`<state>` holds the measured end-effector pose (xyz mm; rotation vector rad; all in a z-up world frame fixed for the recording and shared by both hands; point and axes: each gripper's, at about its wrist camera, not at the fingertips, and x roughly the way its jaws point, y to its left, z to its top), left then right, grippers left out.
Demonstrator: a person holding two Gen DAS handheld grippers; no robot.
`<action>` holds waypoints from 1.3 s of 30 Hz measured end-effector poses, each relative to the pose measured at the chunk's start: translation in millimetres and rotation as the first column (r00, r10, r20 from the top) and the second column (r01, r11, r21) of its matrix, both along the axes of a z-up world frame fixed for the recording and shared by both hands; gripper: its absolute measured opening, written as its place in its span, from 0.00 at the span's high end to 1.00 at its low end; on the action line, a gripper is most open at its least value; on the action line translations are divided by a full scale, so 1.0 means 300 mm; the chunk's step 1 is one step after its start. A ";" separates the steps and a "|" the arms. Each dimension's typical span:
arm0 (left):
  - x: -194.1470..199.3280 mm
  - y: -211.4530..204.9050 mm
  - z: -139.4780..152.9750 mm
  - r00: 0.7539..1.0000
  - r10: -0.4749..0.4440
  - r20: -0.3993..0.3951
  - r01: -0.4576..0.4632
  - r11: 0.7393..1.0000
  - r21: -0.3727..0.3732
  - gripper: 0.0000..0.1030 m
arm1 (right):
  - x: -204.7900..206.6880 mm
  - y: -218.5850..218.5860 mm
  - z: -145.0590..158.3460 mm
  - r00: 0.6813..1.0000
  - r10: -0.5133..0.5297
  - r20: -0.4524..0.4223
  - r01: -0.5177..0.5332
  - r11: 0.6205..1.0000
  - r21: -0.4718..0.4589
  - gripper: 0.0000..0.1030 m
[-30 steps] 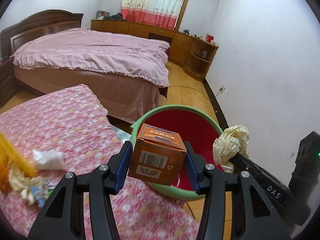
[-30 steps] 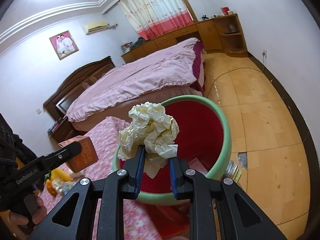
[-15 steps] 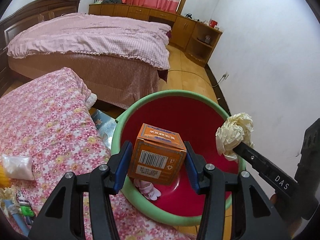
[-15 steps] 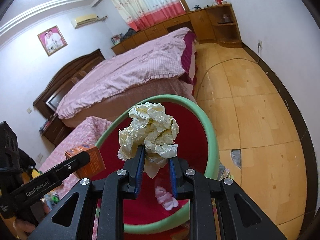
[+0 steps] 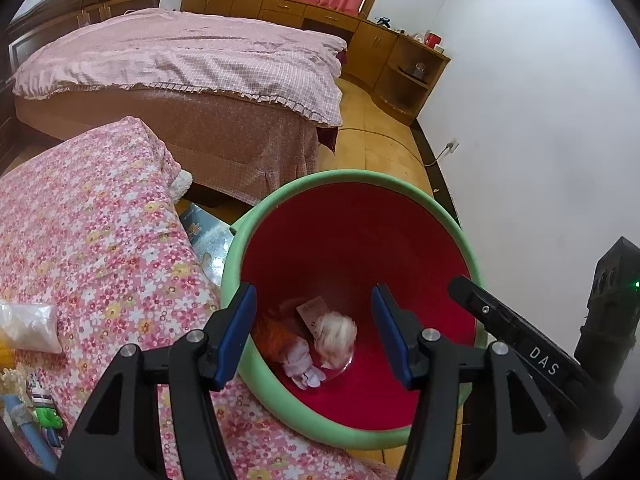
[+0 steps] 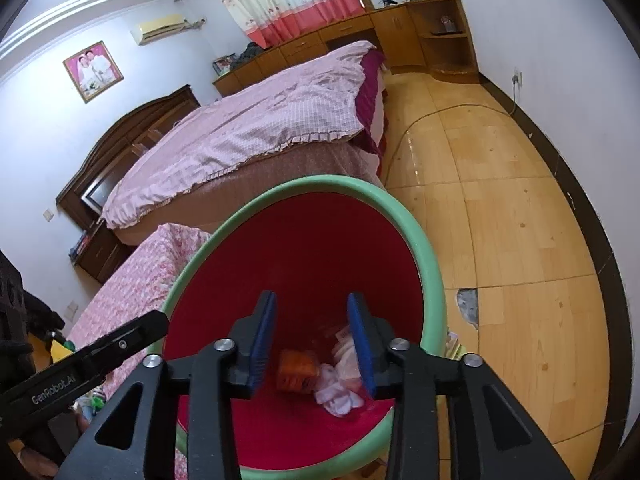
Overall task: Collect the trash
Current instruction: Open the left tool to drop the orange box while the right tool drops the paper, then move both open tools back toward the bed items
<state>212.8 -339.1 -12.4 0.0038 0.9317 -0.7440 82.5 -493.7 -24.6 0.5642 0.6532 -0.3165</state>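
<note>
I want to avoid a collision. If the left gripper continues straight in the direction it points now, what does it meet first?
Probably the trash at the bottom of the red bin: the left gripper, jaws opening and empty, points at the crumpled paper ball. Depth is uncertain.

Bin (image 5: 352,178) bottom: orange box (image 6: 296,370) is motion-blurred in the right wrist view, half behind my left jaw in the left wrist view, print unreadable. Crumpled paper ball (image 5: 335,334) also smeared; my right jaw covers most of it in the right wrist view. Can't tell what the pale wad (image 6: 338,396) is. Near bin rim sits behind my gripper frames. Items at the surface (image 5: 100,240) edge, bottom left, are cut off. White bag (image 5: 28,326) clipped by the frame.
</note>
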 end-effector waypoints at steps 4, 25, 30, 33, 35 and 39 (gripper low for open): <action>-0.021 0.021 0.022 1.000 -0.002 0.015 0.002 1.000 -0.001 0.42 | -0.014 0.006 -0.001 1.000 -0.005 0.015 0.005 1.000 0.010 0.61; -0.111 0.227 0.108 0.995 0.067 0.072 -0.065 0.998 -0.026 0.42 | -0.121 0.113 0.042 0.996 -0.022 0.085 0.021 1.000 0.020 0.55; -0.127 0.307 0.126 0.991 0.108 0.081 -0.106 0.994 -0.035 0.42 | -0.130 0.154 0.058 0.996 -0.007 0.091 0.005 1.000 0.023 0.55; -0.136 0.363 0.136 0.986 0.135 0.094 -0.132 0.991 -0.037 0.42 | -0.137 0.188 0.074 0.995 0.008 0.101 -0.009 1.000 0.014 0.54; -0.138 0.400 0.140 0.982 0.157 0.102 -0.155 0.987 -0.031 0.42 | -0.139 0.215 0.082 0.994 0.018 0.106 -0.019 1.000 0.009 0.54; -0.137 0.491 0.142 0.973 0.203 0.113 -0.202 0.979 -0.027 0.42 | -0.135 0.268 0.097 0.993 0.042 0.111 -0.043 0.999 0.004 0.54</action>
